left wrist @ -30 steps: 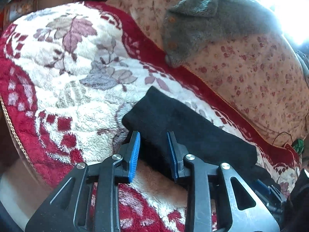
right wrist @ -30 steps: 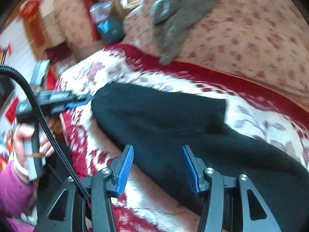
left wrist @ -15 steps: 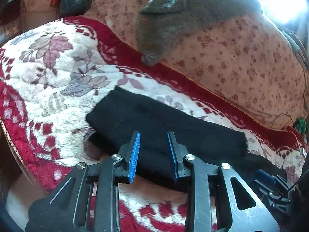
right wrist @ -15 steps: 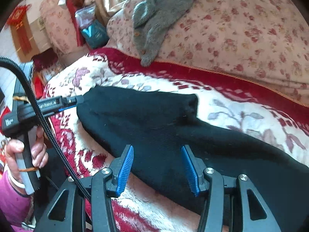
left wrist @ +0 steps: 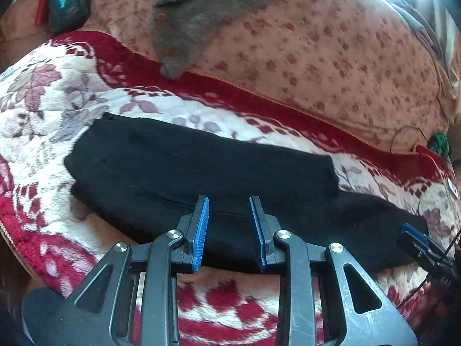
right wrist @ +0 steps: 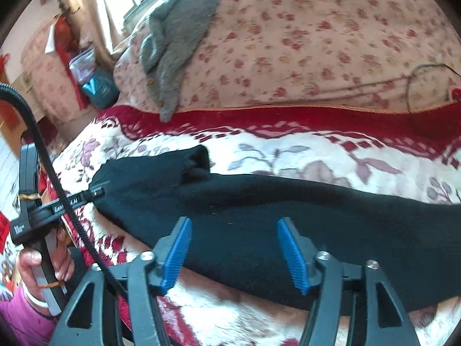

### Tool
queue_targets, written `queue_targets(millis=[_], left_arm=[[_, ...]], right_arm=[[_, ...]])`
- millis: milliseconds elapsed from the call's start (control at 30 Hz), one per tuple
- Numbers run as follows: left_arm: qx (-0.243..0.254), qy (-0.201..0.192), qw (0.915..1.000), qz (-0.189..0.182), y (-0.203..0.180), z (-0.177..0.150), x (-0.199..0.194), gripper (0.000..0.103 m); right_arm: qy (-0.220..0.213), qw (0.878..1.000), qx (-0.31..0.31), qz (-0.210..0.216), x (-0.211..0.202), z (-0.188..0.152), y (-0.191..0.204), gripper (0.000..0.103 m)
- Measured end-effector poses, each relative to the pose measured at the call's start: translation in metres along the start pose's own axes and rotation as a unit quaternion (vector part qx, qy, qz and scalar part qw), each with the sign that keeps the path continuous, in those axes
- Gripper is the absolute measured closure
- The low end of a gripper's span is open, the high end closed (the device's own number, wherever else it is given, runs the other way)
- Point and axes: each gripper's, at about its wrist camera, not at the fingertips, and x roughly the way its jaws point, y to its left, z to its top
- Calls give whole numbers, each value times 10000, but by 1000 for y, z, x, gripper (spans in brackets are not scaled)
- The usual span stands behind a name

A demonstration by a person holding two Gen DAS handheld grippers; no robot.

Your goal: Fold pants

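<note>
Black pants [left wrist: 201, 170] lie stretched across a red and white floral blanket [left wrist: 43, 109], with one part folded back over the rest. My left gripper [left wrist: 229, 201] is open and empty, its tips just above the near edge of the pants. My right gripper [right wrist: 233, 225] is open and empty over the pants [right wrist: 259, 201] further to the right. The right gripper's tips show at the right edge of the left wrist view [left wrist: 415, 236]. The left gripper and the hand that holds it show at the left of the right wrist view [right wrist: 43, 216].
A floral pink quilt [left wrist: 317, 57] is heaped behind the blanket, with a grey knit garment [left wrist: 187, 23] draped on it. A teal bag [right wrist: 99, 86] and red items sit at the far left. The blanket's near edge [left wrist: 17, 239] drops off at the left.
Both grippers have pulled back and shifted right along the pants. More of the pants' length shows now. Both stay open.
</note>
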Motion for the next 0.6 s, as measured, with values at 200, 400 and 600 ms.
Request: queue_targets(millis=[200,400,600], left_arm=[[263,27,9996,-118,-24,-5,2,58],[464,50,9987,-226,-47,-8,5,55],[735,152,9964,-383,-75,-12,12,55]], right_arm=[[-38,9996,235,-139,-10,-5,-21,41],[-88,9987,418,-295,-23,-12,-41,41],[-106,9958,707,-578,-44,-26,-73,41]])
